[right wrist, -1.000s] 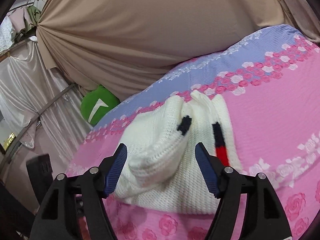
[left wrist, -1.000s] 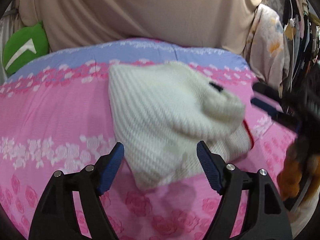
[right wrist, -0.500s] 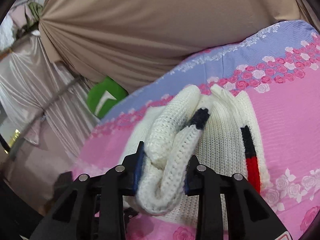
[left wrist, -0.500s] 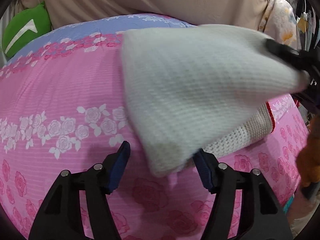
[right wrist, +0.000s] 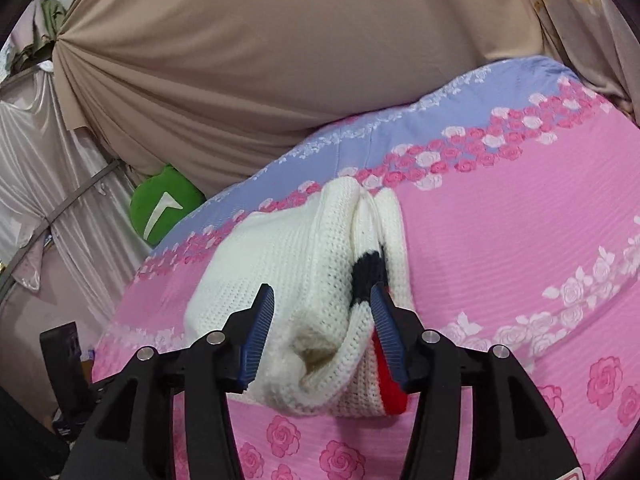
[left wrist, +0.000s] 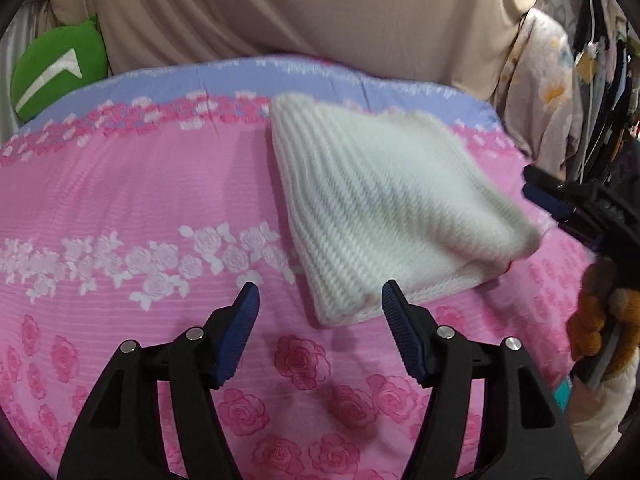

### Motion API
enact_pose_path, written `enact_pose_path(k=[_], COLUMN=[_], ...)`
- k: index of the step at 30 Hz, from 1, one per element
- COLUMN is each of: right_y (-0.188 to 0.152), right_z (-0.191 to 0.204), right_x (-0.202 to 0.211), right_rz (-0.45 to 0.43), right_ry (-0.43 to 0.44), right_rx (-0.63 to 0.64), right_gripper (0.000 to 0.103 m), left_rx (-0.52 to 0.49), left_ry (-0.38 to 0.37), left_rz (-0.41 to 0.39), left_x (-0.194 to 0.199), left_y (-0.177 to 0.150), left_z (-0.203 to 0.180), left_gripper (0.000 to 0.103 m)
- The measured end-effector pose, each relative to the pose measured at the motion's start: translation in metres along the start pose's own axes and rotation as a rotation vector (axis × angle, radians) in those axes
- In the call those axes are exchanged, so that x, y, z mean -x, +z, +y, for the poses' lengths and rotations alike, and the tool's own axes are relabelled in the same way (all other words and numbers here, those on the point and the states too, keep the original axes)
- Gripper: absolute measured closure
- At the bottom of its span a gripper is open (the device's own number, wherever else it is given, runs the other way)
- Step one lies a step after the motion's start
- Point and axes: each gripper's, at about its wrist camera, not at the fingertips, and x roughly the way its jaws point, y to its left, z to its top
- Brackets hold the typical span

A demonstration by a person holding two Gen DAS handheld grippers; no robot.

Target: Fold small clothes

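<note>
Your right gripper is opening around the white knit sweater's folded edge on the pink floral bedspread. Withdraw carelessly and a pad may snag the knit (undoing the fold). Your left gripper is opening, empty, just short of the sweater.

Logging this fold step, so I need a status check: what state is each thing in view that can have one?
White knit sweater: folded, lying on the bedspread.
Left gripper: jaws opening, nothing between them.
Right gripper: jaws opening, sweater's folded edge between them, pads off it.
Pink floral bedspread: spread flat.
</note>
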Motion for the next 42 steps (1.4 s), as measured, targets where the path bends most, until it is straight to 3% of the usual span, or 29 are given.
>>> enact_pose_path(k=[2,6,7,8,9,11,13,15,17,18,19,21,25,27,29,34,38,39,42], right_y=[0.005,0.005,0.005,0.007,0.011,0.028,0.044,0.050,0.042,0.028,0.018,0.014,0.017,0.006,-0.007,-0.049,-0.053,-0.049,-0.036], right_z=[0.006,0.003,0.003,0.006,0.009,0.017,0.018,0.004,-0.022,-0.037,-0.044,-0.044,-0.024,-0.019,-0.023,-0.038,-0.034,-0.032,-0.018], right_x=[-0.014,-0.065,-0.076,-0.081,-0.079,-0.053,-0.023,-0.016,-0.045,-0.073,-0.085,-0.072,-0.030,-0.008,0.002,-0.001,-0.013,-0.014,-0.010], right_rz=[0.026,0.140,0.166,0.179,0.181,0.110,0.023,0.002,0.091,0.192,0.213,0.162,0.060,0.041,0.052,0.133,0.144,0.139,0.105], right_ry=[0.010,-0.029,-0.043,-0.042,-0.006,0.159,0.276,0.300,0.085,-0.078,-0.098,-0.027,-0.038,-0.022,-0.019,0.017,0.051,0.071,0.083], right_rx=[0.029,0.050,0.060,0.070,0.071,0.041,0.028,-0.003,0.011,0.038,0.031,-0.009,0.007,0.010,-0.005,-0.115,-0.143,-0.142,-0.109], right_gripper=[0.038,0.038,0.050,0.080,0.085,0.086,0.087,0.087,0.087,0.087,0.085,0.084,0.078,0.069,0.052,0.051,0.051,0.051,0.061], left_rx=[0.022,0.052,0.055,0.058,0.057,0.057,0.060,0.063,0.070,0.068,0.069,0.077,0.085,0.063,0.048,0.112,0.178,0.182,0.167], left_ry=[-0.019,-0.043,-0.047,-0.048,-0.057,-0.053,-0.040,-0.031,-0.017,-0.005,-0.010,-0.009,-0.024,-0.025,-0.049,-0.121,-0.176,-0.161,-0.107], left_rz=[-0.044,-0.071,-0.061,-0.048,-0.029,0.006,0.046,0.076,0.108,0.126,0.136,0.151,0.130,0.113,0.113,0.121,0.117,0.116,0.139], left_x=[0.013,0.011,0.004,-0.002,-0.011,-0.026,-0.041,-0.053,-0.064,-0.071,-0.075,-0.080,-0.066,-0.052,-0.041,-0.038,-0.048,-0.053,-0.064], left_y=[0.011,0.034,0.037,0.039,0.041,0.040,0.037,0.031,0.025,0.022,0.020,0.015,0.014,0.010,0.004,-0.002,0.008,0.011,0.016], left_z=[0.002,0.001,-0.001,-0.002,-0.004,-0.007,-0.006,-0.003,0.000,0.000,0.001,0.002,0.003,-0.002,-0.006,-0.006,-0.003,-0.002,-0.001], left_gripper=[0.034,0.033,0.033,0.033,0.033,0.034,0.035,0.035,0.035,0.035,0.034,0.034,0.035,0.035,0.031,0.030,0.030,0.034,0.061])
